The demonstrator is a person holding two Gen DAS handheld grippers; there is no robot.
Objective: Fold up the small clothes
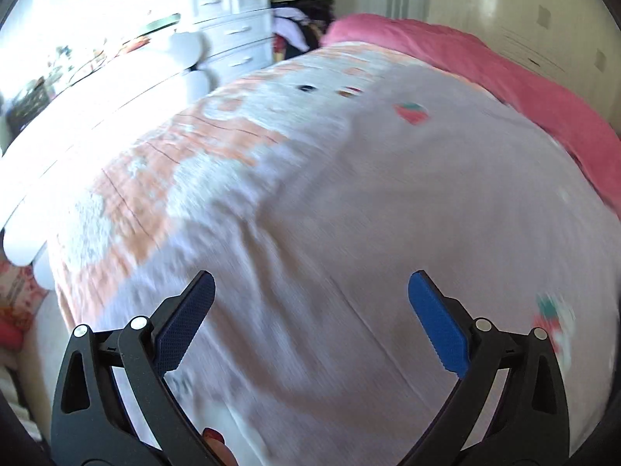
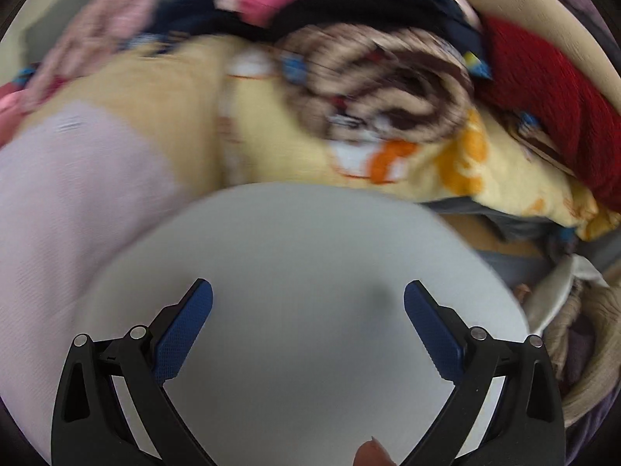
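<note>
In the left wrist view, much of the scene is smeared by motion blur, and the print on the pale bed cover (image 1: 310,202) is hard to read beyond peach patches and a small strawberry motif (image 1: 412,112). The left gripper (image 1: 311,295) is held above the bed with its blue-padded fingers (image 1: 436,322) spread wide apart and nothing between them; only a fingertip of the hand (image 1: 217,444) holding it is seen, cut off at the lower edge. A pink blanket (image 1: 504,77) is laid along the far side of the bed, and a white chest of drawers (image 1: 233,27) is seen beyond it, washed out by bright light at the left. In the right wrist view, blur is heavier still. The right gripper (image 2: 308,299) is pointed down over a rounded pale grey surface (image 2: 302,272), whose nature cannot be told, with its jaws wide apart and empty; a fingertip (image 2: 372,454) is glimpsed at the bottom edge. The small clothes are seen heaped just past that surface: a yellow printed garment (image 2: 271,143), a brown striped piece (image 2: 388,89), a red knit (image 2: 551,97) and a lilac item (image 2: 77,194) at the left, all overlapping so that their outlines cannot be separated.
</note>
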